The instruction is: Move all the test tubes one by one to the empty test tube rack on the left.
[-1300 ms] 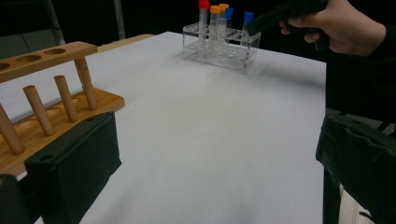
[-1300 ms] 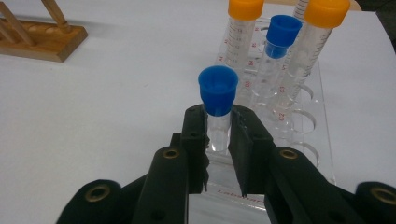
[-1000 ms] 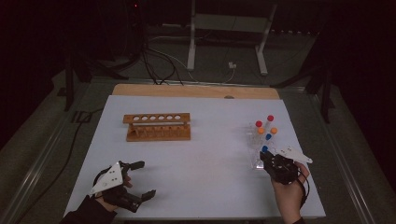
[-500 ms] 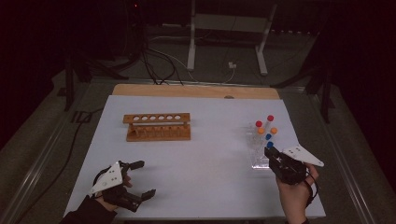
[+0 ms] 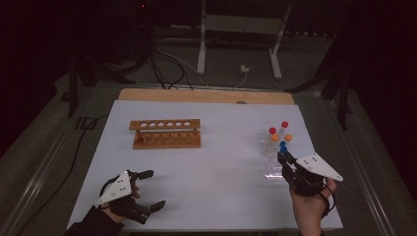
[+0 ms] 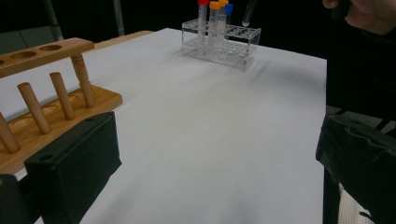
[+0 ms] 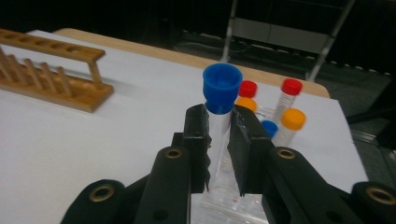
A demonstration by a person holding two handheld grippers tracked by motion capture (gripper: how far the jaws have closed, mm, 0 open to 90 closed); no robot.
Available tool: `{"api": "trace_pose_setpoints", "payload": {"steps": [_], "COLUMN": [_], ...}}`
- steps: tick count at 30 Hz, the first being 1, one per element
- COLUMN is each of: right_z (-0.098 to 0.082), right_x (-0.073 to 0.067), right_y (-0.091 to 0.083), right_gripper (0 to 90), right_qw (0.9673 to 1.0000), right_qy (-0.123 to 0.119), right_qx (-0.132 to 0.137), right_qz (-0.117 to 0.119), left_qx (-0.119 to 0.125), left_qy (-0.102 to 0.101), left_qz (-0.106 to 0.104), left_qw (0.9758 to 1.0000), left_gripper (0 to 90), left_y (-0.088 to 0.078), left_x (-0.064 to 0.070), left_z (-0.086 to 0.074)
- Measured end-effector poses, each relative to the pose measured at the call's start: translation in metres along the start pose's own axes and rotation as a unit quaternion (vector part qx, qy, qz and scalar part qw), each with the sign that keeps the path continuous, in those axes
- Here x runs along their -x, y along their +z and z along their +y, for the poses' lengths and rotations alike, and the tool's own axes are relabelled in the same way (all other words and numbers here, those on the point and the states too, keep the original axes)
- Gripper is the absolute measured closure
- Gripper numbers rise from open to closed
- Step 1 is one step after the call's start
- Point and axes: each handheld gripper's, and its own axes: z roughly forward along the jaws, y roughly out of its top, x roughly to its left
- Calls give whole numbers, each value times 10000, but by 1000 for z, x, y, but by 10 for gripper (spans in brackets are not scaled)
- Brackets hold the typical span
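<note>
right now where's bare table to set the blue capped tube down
The broad white stretch between the wooden rack and the clear rack is bare, as is the front middle between the left gripper and right gripper. It is crowded around the clear rack.

We see a white counter (image 5: pixel 211 177) with a bare wooden strip along its far edge. A wooden rack (image 5: pixel 166 133) stands on it at ten o'clock, a clear tube rack (image 5: pixel 273 164) at three o'clock, well apart.
</note>
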Motion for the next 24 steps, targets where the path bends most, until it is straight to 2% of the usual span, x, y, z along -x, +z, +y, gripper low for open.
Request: {"api": "trace_pose_setpoints", "payload": {"steps": [6, 8, 10, 11, 13, 16, 19, 21, 22, 24], "right_z": [0, 0, -1, -2, -3, -4, -6, -7, -8, -9], "right_x": [-13, -15, -23, -26, -32, -42, -53, -60, -63, -68], "right_y": [8, 10, 15, 17, 22, 28, 33, 36, 37, 39], "right_gripper": [767, 767, 767, 767, 767, 767, 767, 767, 767, 767], "right_qw": [9993, 9990, 9981, 9977, 9963, 9937, 9910, 9891, 9881, 9864], "right_qy": [-49, -63, -123, -161, -200, -289, -370, -412, -448, -460], "right_qx": [-100, -142, -200, -227, -289, -374, -456, -497, -518, -555], "right_qz": [361, 409, 573, 618, 790, 1021, 1202, 1326, 1374, 1477], "left_qx": [-18, -59, -43, 10, -84, -227, -331, -318, -318, -235], "left_qy": [-83, -151, -184, -251, -359, -385, -292, -249, -249, -232], "left_qz": [46, 52, 71, 9, -115, -179, -212, -409, -409, -591], "left_qw": [10000, 9999, 9998, 9997, 9993, 9988, 9988, 9983, 9983, 9977], "left_gripper": [4, 4, 4, 4, 5, 22, 22, 21, 22, 22], "left_y": [2, 3, 5, 6, 8, 13, 20, 25, 25, 34], "left_x": [-1, -2, -2, -3, -4, -3, -1, -1, -1, -1], "left_z": [0, 0, 1, 2, 6, 15, 26, 33, 33, 45]}}
